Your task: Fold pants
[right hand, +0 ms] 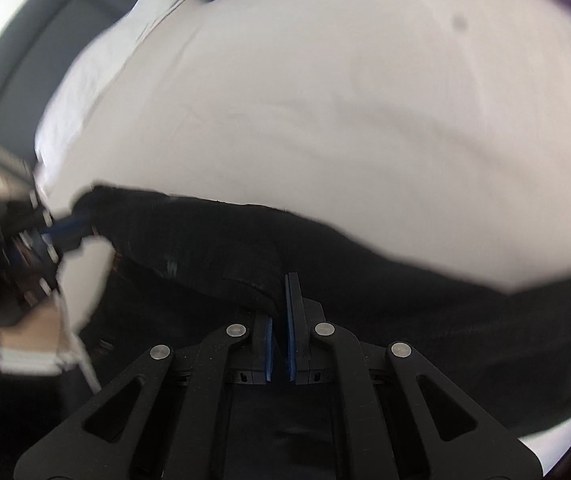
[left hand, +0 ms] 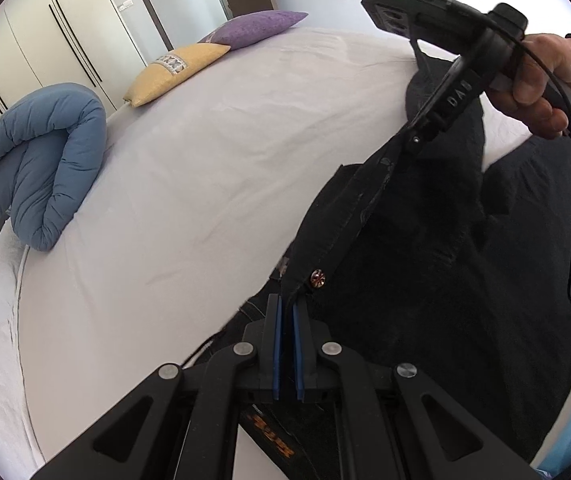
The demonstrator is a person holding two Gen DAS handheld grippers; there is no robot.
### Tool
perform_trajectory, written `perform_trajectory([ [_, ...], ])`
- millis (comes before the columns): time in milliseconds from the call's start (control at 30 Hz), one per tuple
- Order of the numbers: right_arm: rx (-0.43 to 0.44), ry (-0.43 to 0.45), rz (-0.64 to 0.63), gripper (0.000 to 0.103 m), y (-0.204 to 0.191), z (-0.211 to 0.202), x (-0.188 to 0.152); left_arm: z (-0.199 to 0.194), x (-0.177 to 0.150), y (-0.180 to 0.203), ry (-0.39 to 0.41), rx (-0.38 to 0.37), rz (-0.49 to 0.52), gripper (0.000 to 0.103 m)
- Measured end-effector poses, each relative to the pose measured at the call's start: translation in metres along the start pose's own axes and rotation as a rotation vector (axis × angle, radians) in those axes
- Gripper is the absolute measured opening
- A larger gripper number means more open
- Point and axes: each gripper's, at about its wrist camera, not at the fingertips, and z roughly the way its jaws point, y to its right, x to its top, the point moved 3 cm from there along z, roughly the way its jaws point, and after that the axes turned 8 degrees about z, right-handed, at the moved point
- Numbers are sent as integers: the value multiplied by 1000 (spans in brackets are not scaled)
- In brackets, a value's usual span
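Black pants (left hand: 425,264) hang over a white bed, held by the waistband. My left gripper (left hand: 288,307) is shut on the waistband end beside the copper button (left hand: 318,278). My right gripper (left hand: 415,140) shows in the left wrist view, shut on the waistband's other end, so the band is stretched between them. In the blurred right wrist view the pants (right hand: 365,280) drape below, my right gripper (right hand: 281,300) pinches the fabric, and my left gripper (right hand: 81,226) grips the far corner.
The white bed sheet (left hand: 189,184) spreads to the left. A rolled blue duvet (left hand: 41,160), a yellow pillow (left hand: 173,72) and a purple pillow (left hand: 253,28) lie along its far side. Wardrobe doors (left hand: 45,40) stand behind.
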Motion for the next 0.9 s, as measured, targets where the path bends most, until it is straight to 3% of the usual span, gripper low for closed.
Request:
perform_trajectory([
  [100,97,-15,172,4,14,0,-17,-5,-10,18,-10,-18,10,5],
  [200,107,-35,214,4,6,-1,-38,-13,-23,36,-14,-40,10,5],
  [500,-25,-169,15,4,-48,-14,-81,-39,-50,80,-34,-67,52,5],
  [633,-96,-214,-69,4,-52,-21,-94,-51,-56,96,-37,-94,86,5],
  [900,-199,-225,-196,4,-72,-9,-131,-57,-80,117,-68,-121,130,5],
])
